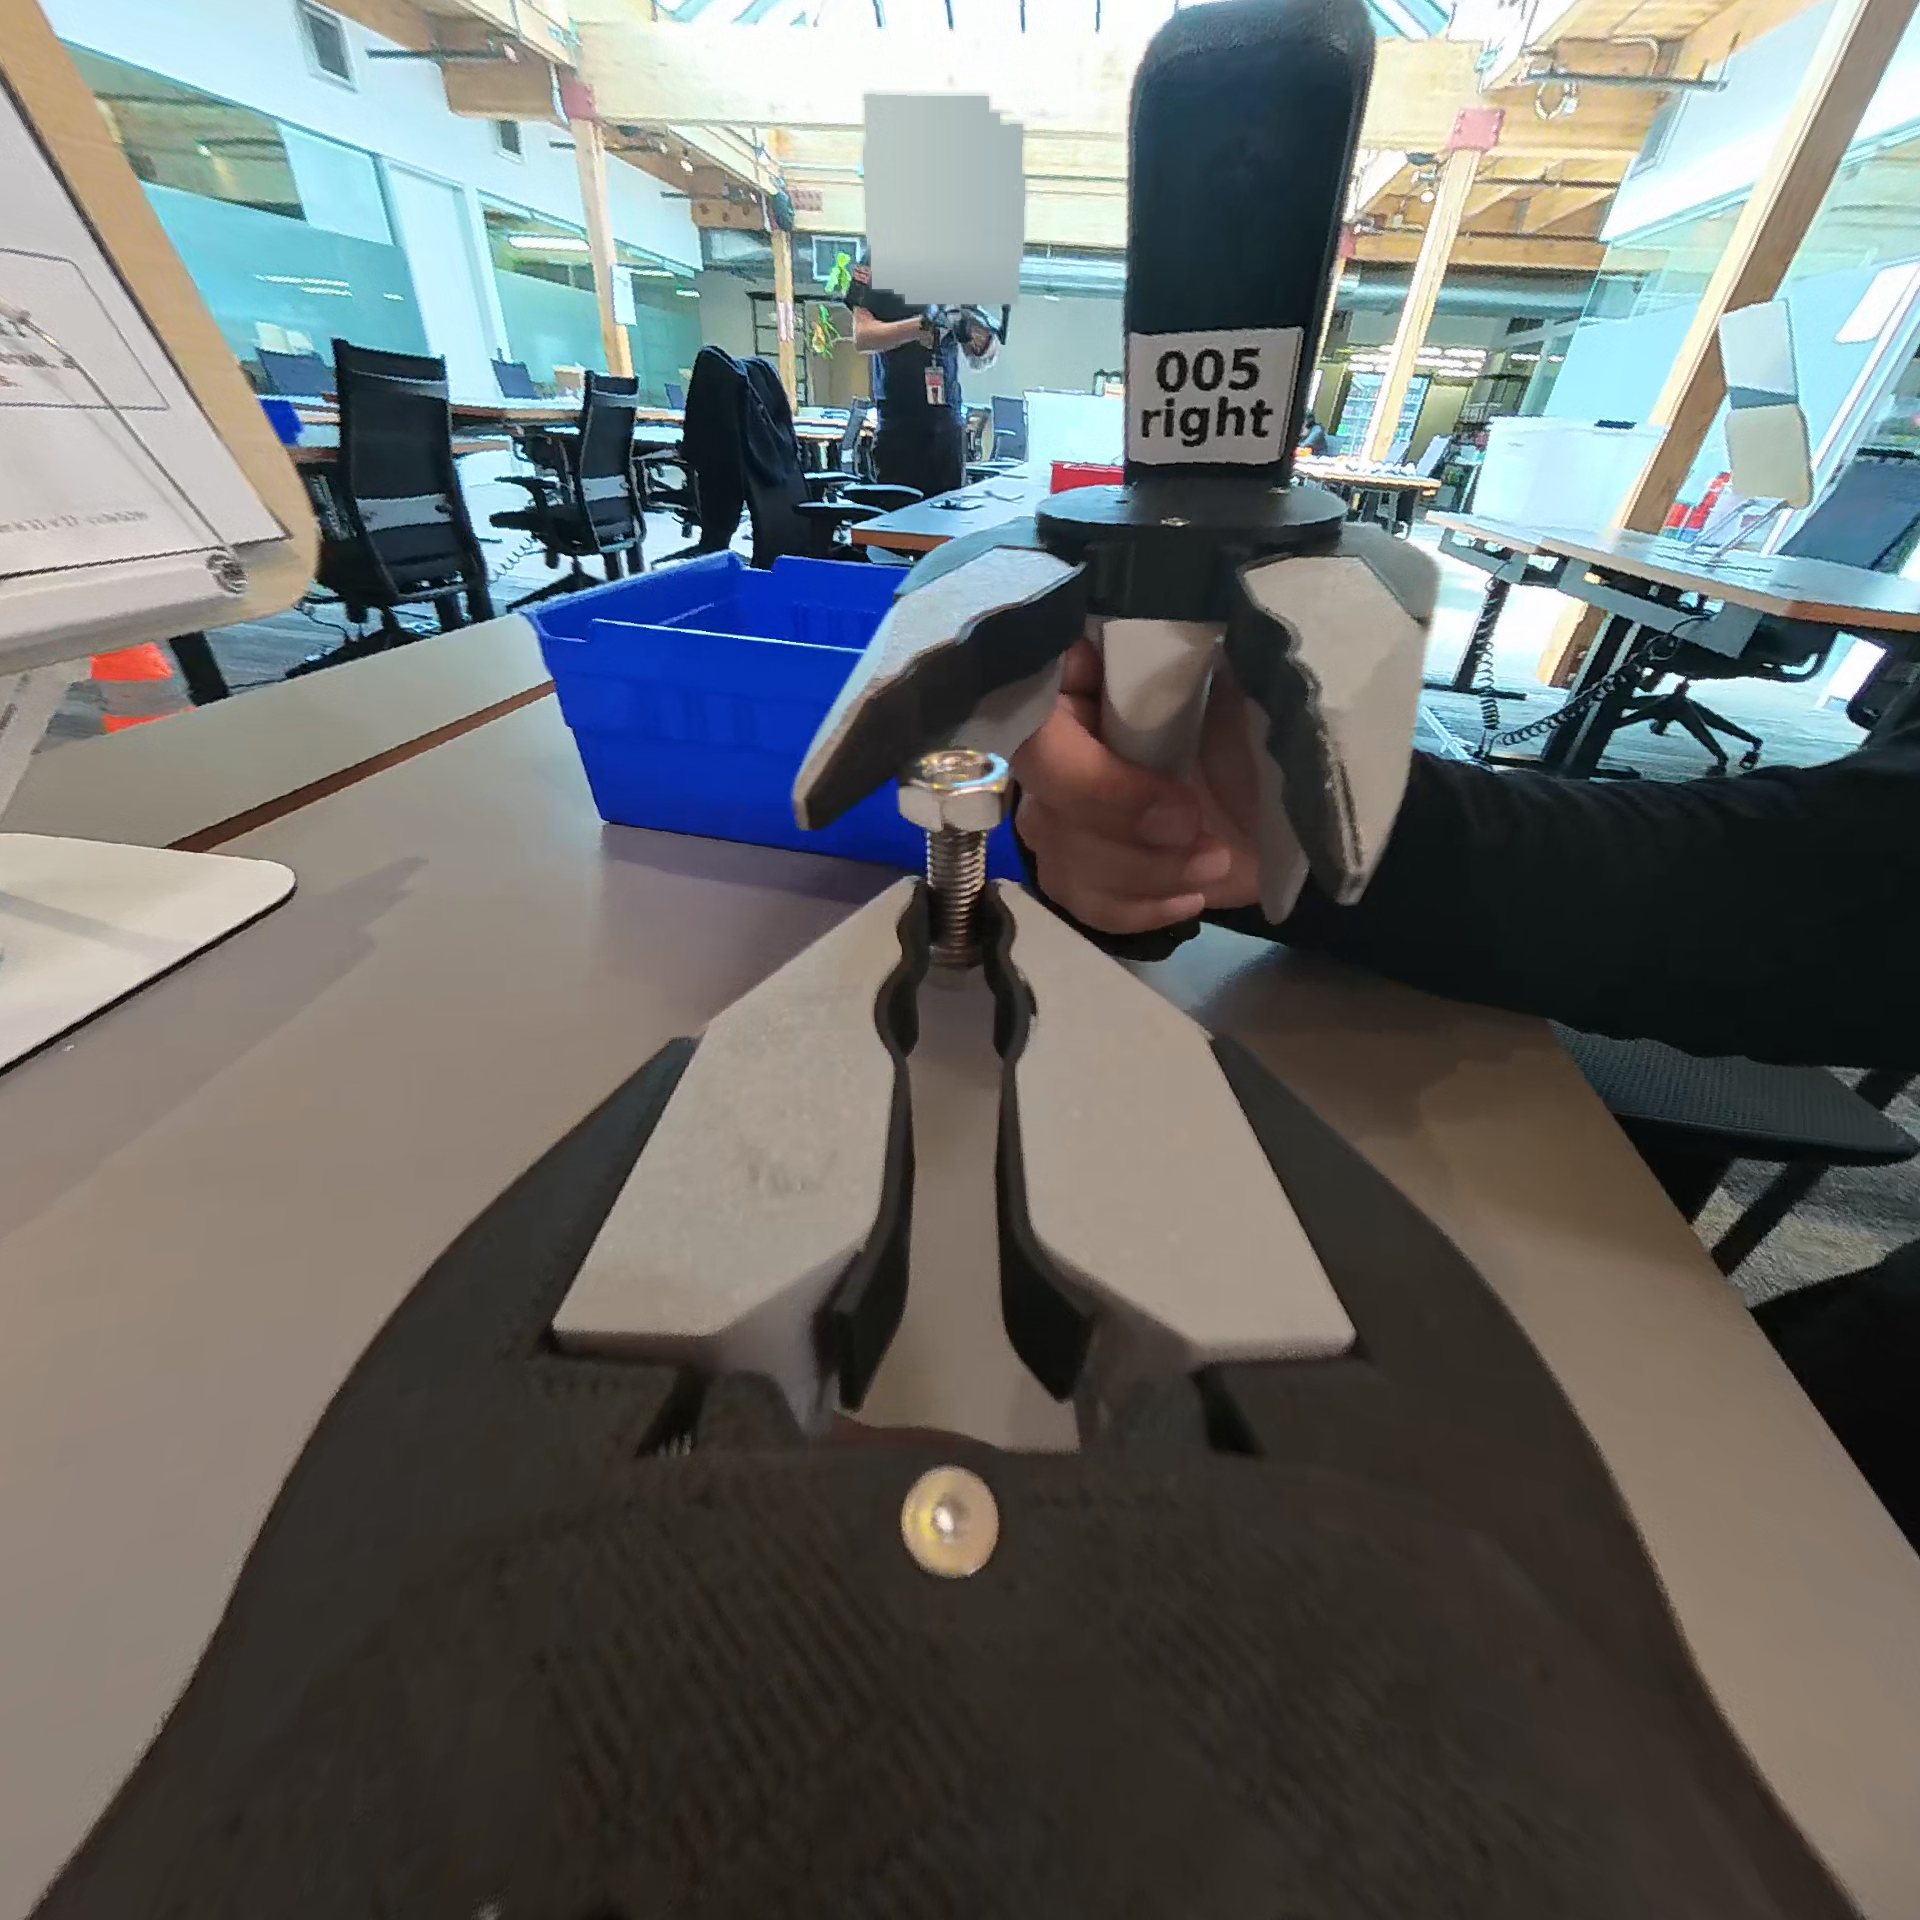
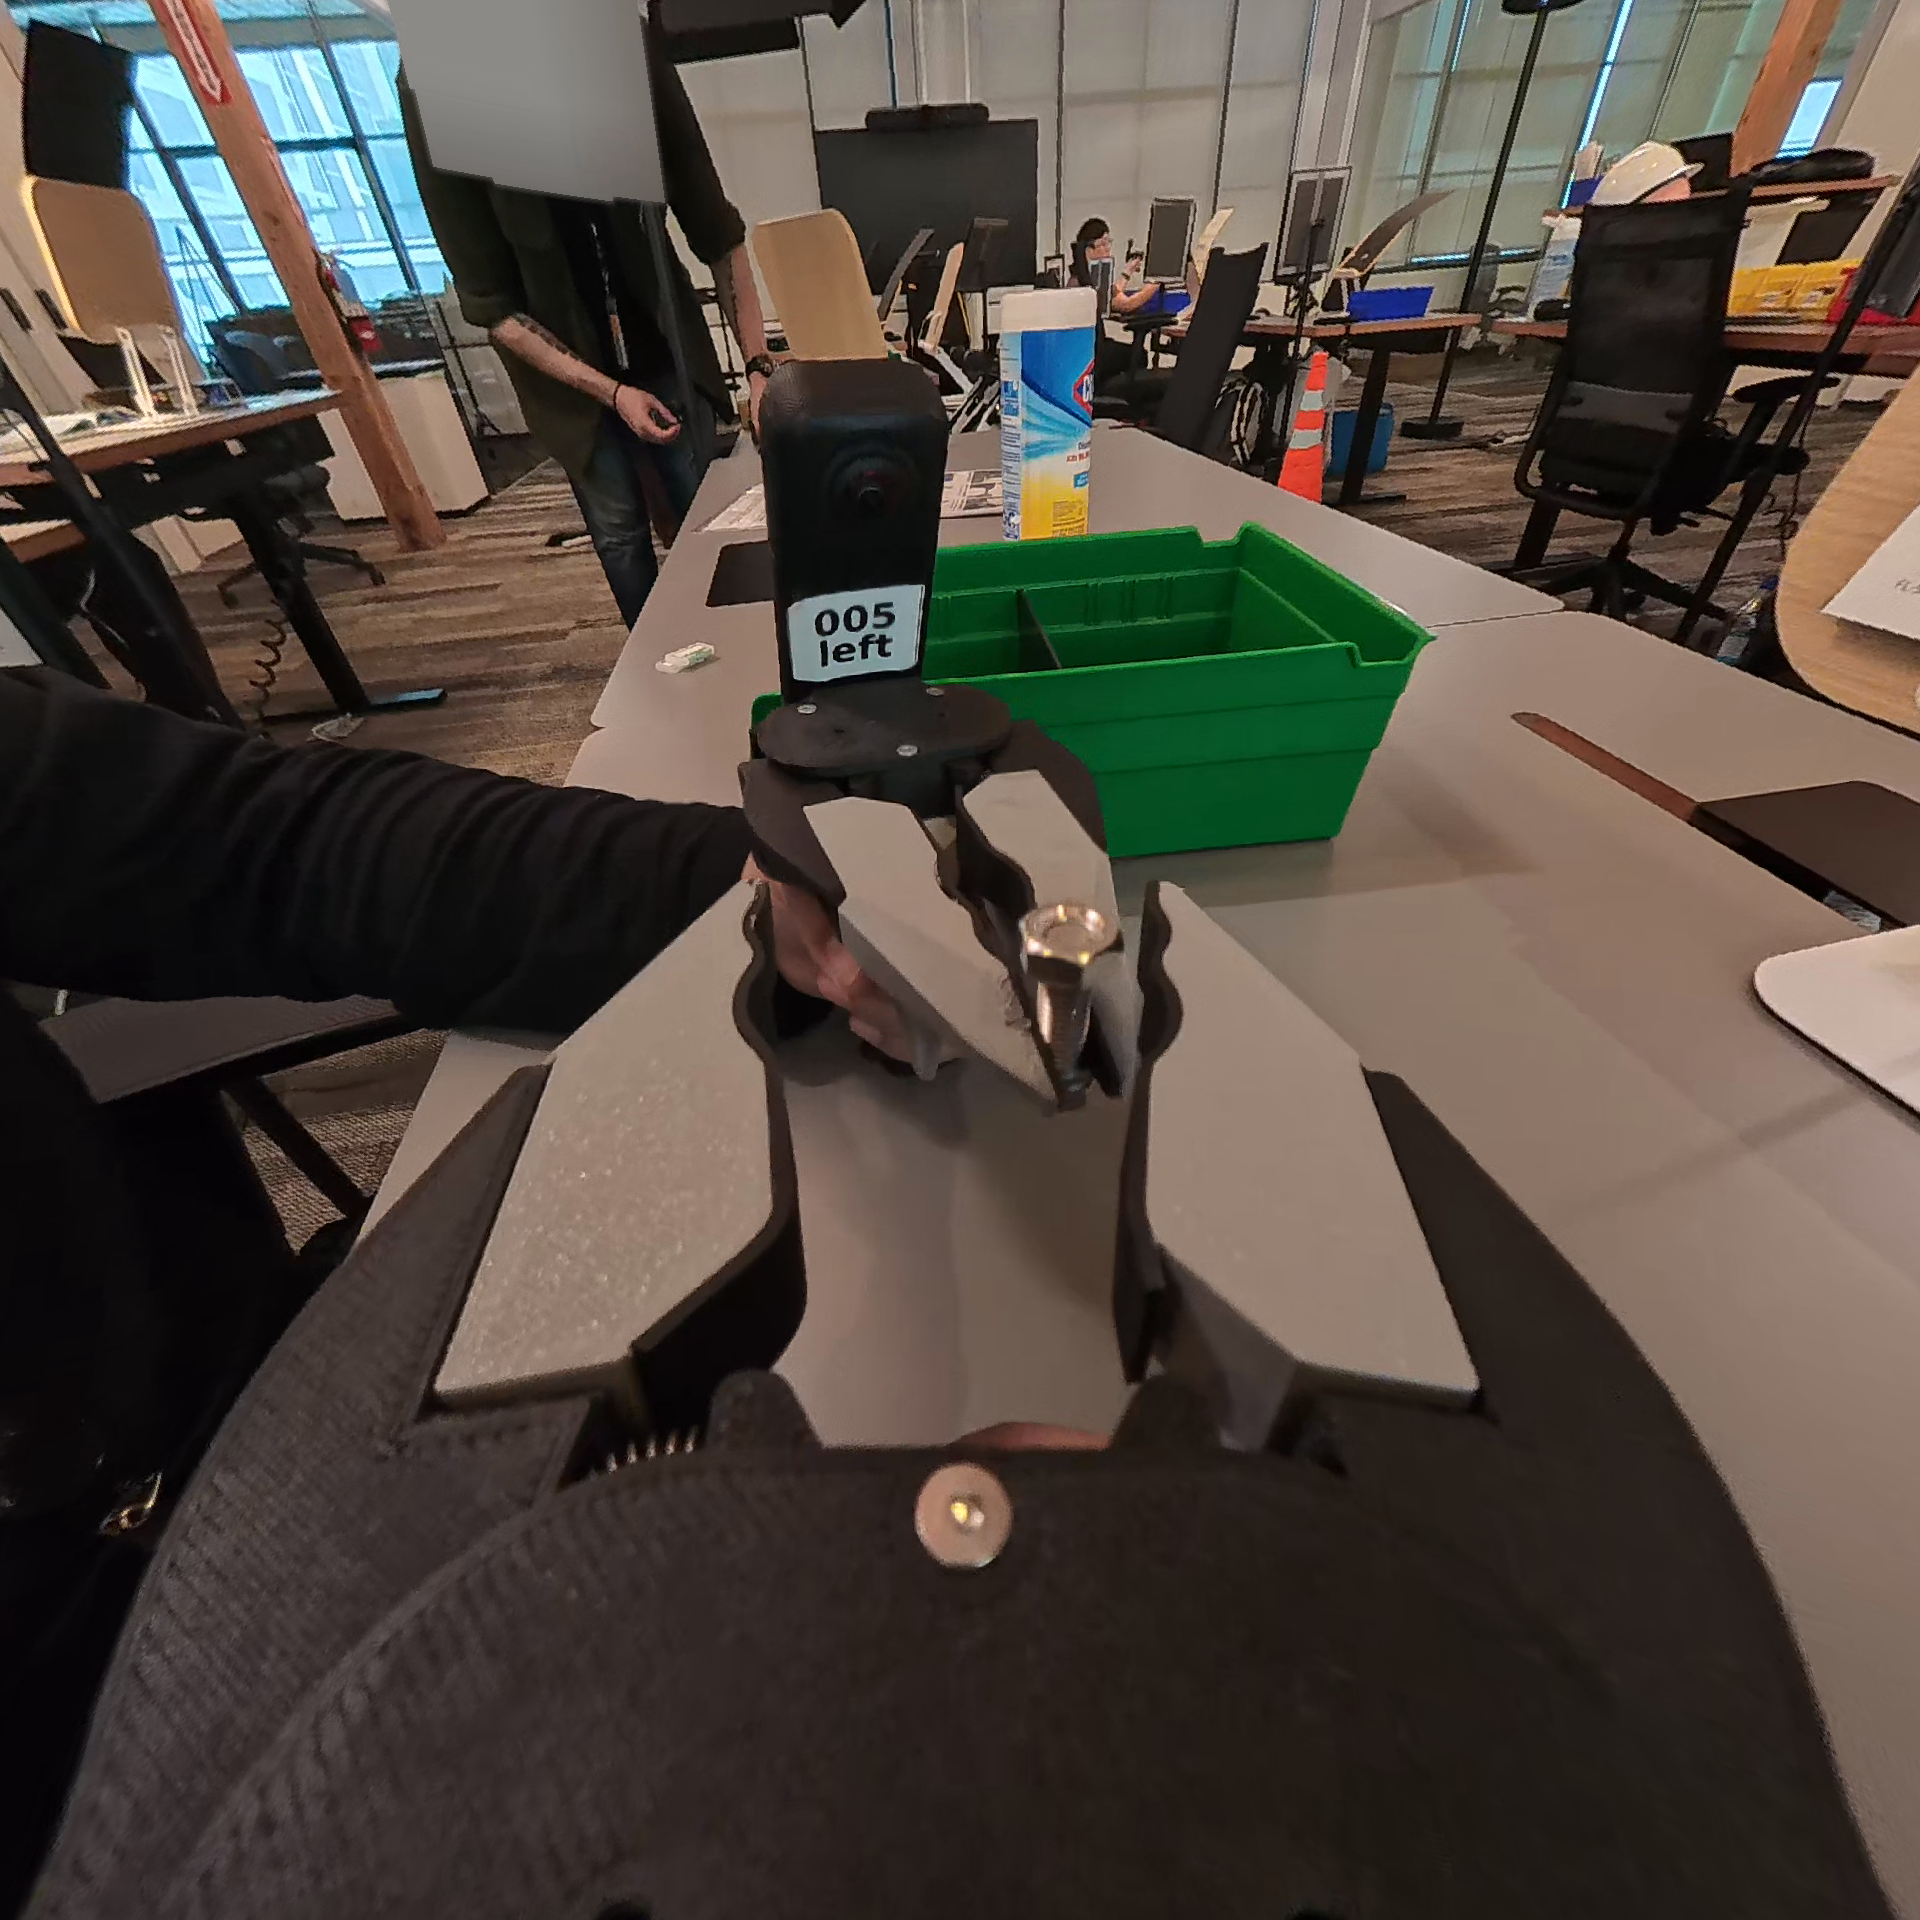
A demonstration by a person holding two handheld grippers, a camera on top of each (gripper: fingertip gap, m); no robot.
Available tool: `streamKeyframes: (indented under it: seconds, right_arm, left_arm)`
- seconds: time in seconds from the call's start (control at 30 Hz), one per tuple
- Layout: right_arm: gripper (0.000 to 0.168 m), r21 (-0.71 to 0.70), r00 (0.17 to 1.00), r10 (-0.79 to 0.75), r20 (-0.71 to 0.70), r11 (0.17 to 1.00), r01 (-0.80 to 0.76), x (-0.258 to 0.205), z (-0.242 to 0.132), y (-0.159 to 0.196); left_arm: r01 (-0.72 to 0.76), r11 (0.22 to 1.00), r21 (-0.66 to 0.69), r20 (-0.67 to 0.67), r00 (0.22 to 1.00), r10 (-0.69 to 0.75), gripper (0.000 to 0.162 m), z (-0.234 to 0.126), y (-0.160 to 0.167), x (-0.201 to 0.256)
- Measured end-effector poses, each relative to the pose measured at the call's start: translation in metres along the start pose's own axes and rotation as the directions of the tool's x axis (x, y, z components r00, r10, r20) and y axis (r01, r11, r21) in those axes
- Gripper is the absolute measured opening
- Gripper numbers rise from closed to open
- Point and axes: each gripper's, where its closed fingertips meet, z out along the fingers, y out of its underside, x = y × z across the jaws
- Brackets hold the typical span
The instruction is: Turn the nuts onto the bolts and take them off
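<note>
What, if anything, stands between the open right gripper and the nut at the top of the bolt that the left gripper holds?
Nothing visible. The right gripper is open with the nut just ahead, between its fingertips. The left gripper clamps the bolt lower down, leaving the nut exposed.

The bolt (image 1: 954, 883) stands upright above the table (image 1: 416, 1039), its lower shank between the fingertips of the left gripper (image 1: 954, 940). A nut (image 1: 952, 798) sits on the bolt's upper end, well above those fingertips. The right gripper (image 1: 1049, 800) is to the right of the bolt and above it; one of its fingers (image 1: 914, 686) reaches over the nut, the other lies well to the right. Behind the bolt in the left wrist view, a bin (image 1: 707, 665) rests on the table. In the right wrist view, a second bin (image 2: 1195, 707) sits on the table beyond the bolt (image 2: 1062, 997), with a canister (image 2: 1047, 416) farther behind that bin.
</note>
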Motion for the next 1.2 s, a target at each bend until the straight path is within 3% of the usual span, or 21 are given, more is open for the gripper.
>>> streamKeyframes:
  seconds: [0.27, 0.53, 0.87, 1.1, 1.2]
  right_arm:
    - [0.07, -0.03, 1.0, -0.02, 0.011, 0.999, 0.021, -0.007, 0.014, 0.009]
    - [0.065, 0.014, 1.0, -0.001, -0.023, 1.0, 0.001, 0.005, -0.004, -0.001]
    - [0.068, -0.021, 1.0, 0.005, -0.015, 1.0, -0.005, 0.0, 0.012, 0.008]
    - [0.072, -0.02, 0.998, -0.019, -0.056, 1.0, 0.018, 0.006, 0.005, 0.005]
    - [0.064, 0.02, 0.998, 0.0, -0.056, 1.0, 0.001, 0.009, -0.003, -0.002]
  left_arm:
    - [-0.027, 0.999, -0.033, -0.026, 0.999, 0.026, 0.007, 0.009, 0.007, 0.009]
    - [0.009, 0.999, 0.034, 0.052, 0.999, -0.011, 0.007, -0.01, -0.008, -0.014]
    - [-0.027, 0.999, -0.036, -0.025, 0.999, 0.026, 0.006, 0.008, 0.008, 0.009]
    - [0.004, 1.0, 0.011, 0.079, 0.997, -0.005, 0.007, -0.007, -0.003, -0.018]
    - [0.05, 0.998, 0.036, 0.096, 0.994, -0.053, 0.007, -0.013, -0.006, -0.025]
